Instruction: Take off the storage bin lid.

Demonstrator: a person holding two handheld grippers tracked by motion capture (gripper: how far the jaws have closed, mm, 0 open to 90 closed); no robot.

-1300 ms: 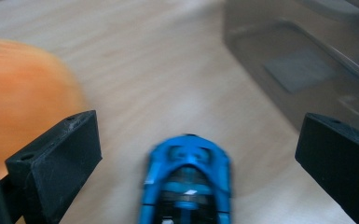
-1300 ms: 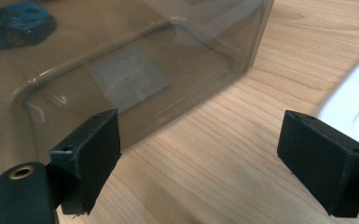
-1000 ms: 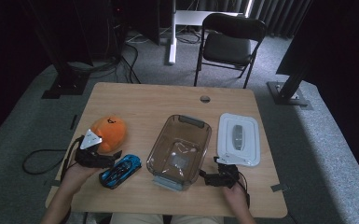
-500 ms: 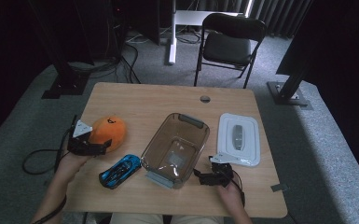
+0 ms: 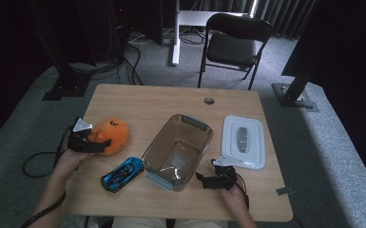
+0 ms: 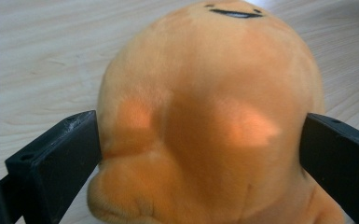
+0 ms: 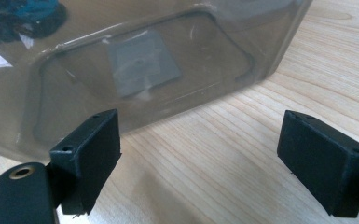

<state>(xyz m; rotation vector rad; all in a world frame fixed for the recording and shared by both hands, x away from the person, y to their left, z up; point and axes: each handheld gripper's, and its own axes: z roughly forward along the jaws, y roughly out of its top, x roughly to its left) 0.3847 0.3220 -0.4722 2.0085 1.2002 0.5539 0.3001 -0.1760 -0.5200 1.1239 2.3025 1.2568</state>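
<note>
Right claw: We see the right claw (image 5: 203, 179) low at the near edge of the wooden surface (image 5: 157, 102), its jaws spread wide with bare wood between them and nothing held.
Right hand: The person's right hand (image 5: 232, 195) grips it from the bottom of the high view.
Container: Just ahead of the right claw (image 7: 200, 154) sits the clear plastic container (image 5: 178, 151), lid off and standing open; in the right gripper view its smoky wall (image 7: 135, 70) rises close before the jaws, not touched by them.
Toy car: A blue toy car (image 5: 122, 173) lies just beside the container's near-left corner, on the surface.
Left claw: At the left edge we find the left claw (image 5: 95, 142), jaws set on either side of the orange plush toy (image 5: 109, 135); in the left gripper view the left claw (image 6: 200, 149) has both jaws against the plush toy (image 6: 205, 116), pinching its sides.
Left hand: The person's left hand (image 5: 69, 159) holds that claw from below.
Plush toy: It rests on the surface left of the container, well apart from the right claw, a dark stitched mark at its top.
Lid: A white lid (image 5: 243, 141) lies flat to the container's right.
Beyond: A small round hole (image 5: 209, 100) marks the far side of the surface; a black folding chair (image 5: 232, 45) stands behind on the grey carpet (image 5: 332, 142).
</note>
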